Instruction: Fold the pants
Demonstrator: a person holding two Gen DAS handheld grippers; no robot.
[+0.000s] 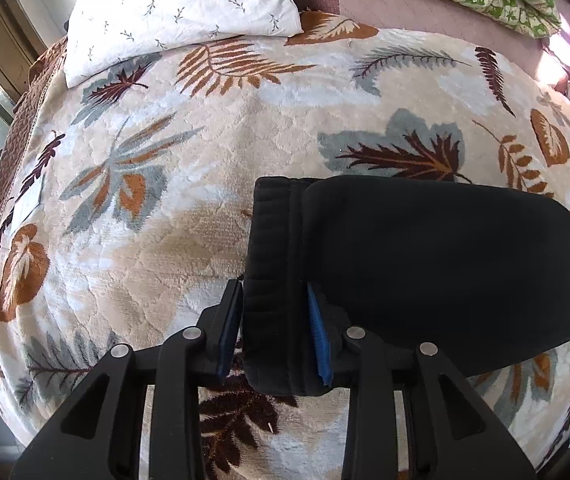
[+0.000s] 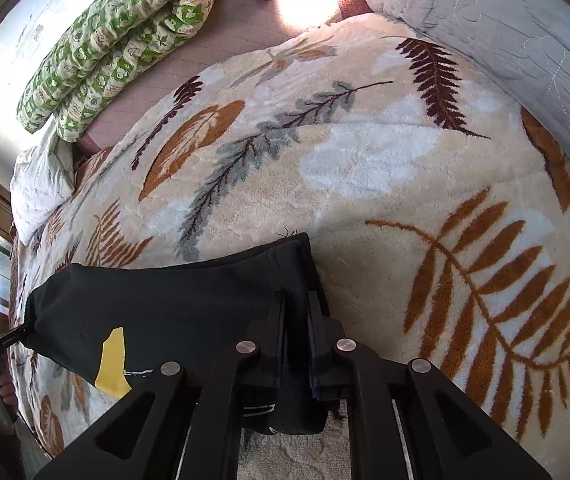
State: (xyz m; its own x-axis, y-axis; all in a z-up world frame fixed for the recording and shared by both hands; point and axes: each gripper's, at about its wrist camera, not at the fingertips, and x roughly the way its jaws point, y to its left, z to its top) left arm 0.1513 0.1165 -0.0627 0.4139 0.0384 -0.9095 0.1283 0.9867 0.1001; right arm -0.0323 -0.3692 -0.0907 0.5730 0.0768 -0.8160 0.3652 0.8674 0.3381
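On leaf-print blanket [image 1: 205, 184], black pants [image 1: 425, 256], white pillow [image 1: 181, 8]

pants [image 1: 425, 256]: black, yellow patch near one edge | state: stretched flat, held up over the bed | ribbed waistband seen at 9 o'clock, opposite end clamped at 3 o'clock

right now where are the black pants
The black pants are stretched between the two grippers over the leaf-print blanket: the left gripper straddles the ribbed waistband end, the right gripper pinches the other.
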